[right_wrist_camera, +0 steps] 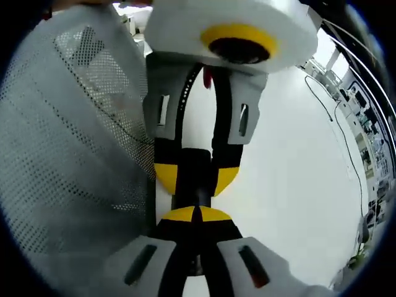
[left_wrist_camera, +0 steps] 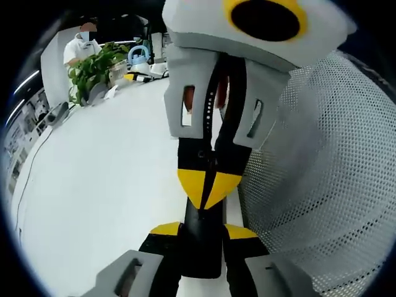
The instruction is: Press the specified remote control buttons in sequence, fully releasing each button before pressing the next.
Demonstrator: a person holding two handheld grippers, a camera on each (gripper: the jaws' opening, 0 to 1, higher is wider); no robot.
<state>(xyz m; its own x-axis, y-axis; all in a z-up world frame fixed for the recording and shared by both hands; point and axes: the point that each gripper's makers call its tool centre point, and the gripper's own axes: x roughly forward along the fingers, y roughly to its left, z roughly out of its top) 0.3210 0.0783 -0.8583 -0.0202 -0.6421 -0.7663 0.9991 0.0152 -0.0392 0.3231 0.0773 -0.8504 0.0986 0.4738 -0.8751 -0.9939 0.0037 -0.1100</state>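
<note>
Bright, even overhead lighting; white desk (left_wrist_camera: 105,185) near blown out, soft faint shadows. Strong fisheye bending toward rims. Close tongs slightly soft; background at 11 o'clock small, blurred.

Office or lab workspace: long white table (left_wrist_camera: 99,185), potted plant (left_wrist_camera: 93,68), seated person (left_wrist_camera: 80,43) at far end, cable (right_wrist_camera: 343,142) trailing over tabletop, equipment racks (right_wrist_camera: 365,105) along wall.

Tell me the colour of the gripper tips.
Yellow, on black jaws; clearest on the right gripper in the left gripper view.
</note>
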